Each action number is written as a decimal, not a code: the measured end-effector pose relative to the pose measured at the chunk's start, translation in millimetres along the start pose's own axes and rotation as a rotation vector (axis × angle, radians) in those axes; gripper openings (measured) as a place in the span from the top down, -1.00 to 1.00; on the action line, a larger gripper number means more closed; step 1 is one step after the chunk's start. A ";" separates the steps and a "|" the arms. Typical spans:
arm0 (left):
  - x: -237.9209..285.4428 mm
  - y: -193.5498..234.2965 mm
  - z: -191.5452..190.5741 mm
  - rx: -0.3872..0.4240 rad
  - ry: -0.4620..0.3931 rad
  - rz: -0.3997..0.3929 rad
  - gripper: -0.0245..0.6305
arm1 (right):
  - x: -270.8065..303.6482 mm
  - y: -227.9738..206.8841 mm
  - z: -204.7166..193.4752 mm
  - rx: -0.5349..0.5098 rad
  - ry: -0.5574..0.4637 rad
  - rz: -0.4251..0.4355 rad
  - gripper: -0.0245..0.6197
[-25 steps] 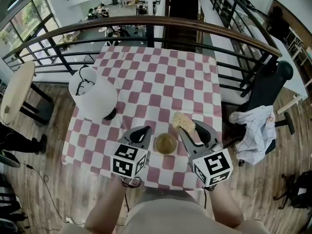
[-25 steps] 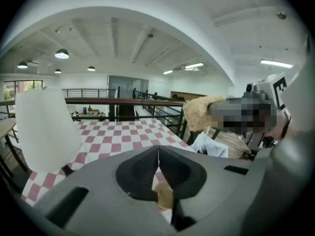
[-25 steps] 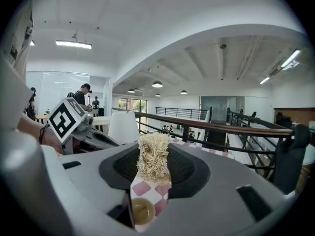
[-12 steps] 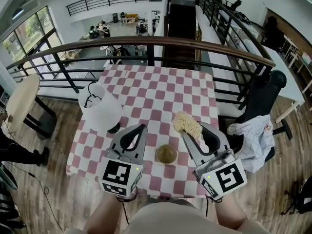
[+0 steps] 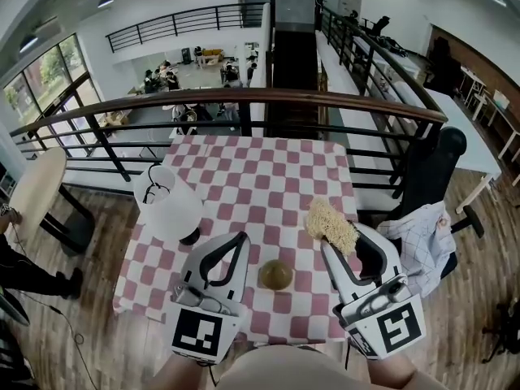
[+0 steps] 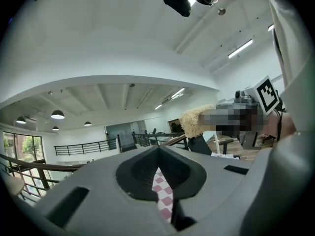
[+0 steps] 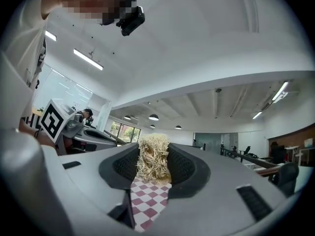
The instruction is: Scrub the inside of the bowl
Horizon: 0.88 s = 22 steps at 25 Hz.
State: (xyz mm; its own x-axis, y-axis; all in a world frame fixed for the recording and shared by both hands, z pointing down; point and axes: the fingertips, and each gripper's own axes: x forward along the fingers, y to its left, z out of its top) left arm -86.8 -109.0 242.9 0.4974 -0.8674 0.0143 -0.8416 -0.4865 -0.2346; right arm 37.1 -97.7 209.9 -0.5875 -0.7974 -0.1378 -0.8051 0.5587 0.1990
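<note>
Bowl (image 5: pixel 276 274) sits alone; both have drawn back, right gripper (image 5: pixel 331 247) clamping the straw scrubber (image 5: pixel 331 224), left gripper (image 5: pixel 240 239) pinched closed, empty. Scrubbing unstarted.

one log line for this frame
phase: pre-scrub | left gripper: shut, empty | right gripper: shut on scrubber, clear of bowl | bowl: on table between grippers, untouched

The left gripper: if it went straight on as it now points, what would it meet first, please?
Probably nothing close: the left gripper, jaws together, points out over the checked tablecloth, between the lamp and the bowl. Its view looks level, so the railing beyond seems first, though depth is unclear.
</note>
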 end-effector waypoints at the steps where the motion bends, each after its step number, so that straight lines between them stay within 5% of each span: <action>1: -1.8 -3.7 -0.9 -0.003 -0.005 -0.002 0.88 | -2.4 1.5 -1.1 0.014 -0.004 0.004 0.46; 22: -14.8 -26.9 -51.9 -0.088 0.077 0.001 0.88 | -17.4 28.1 -53.5 0.054 0.076 0.057 0.46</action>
State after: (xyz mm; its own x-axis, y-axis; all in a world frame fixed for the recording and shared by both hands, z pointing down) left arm -82.4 -88.5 299.4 0.4819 -0.8717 0.0894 -0.8590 -0.4901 -0.1482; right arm 29.1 -80.3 269.8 -0.6261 -0.7779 -0.0537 -0.7751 0.6134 0.1512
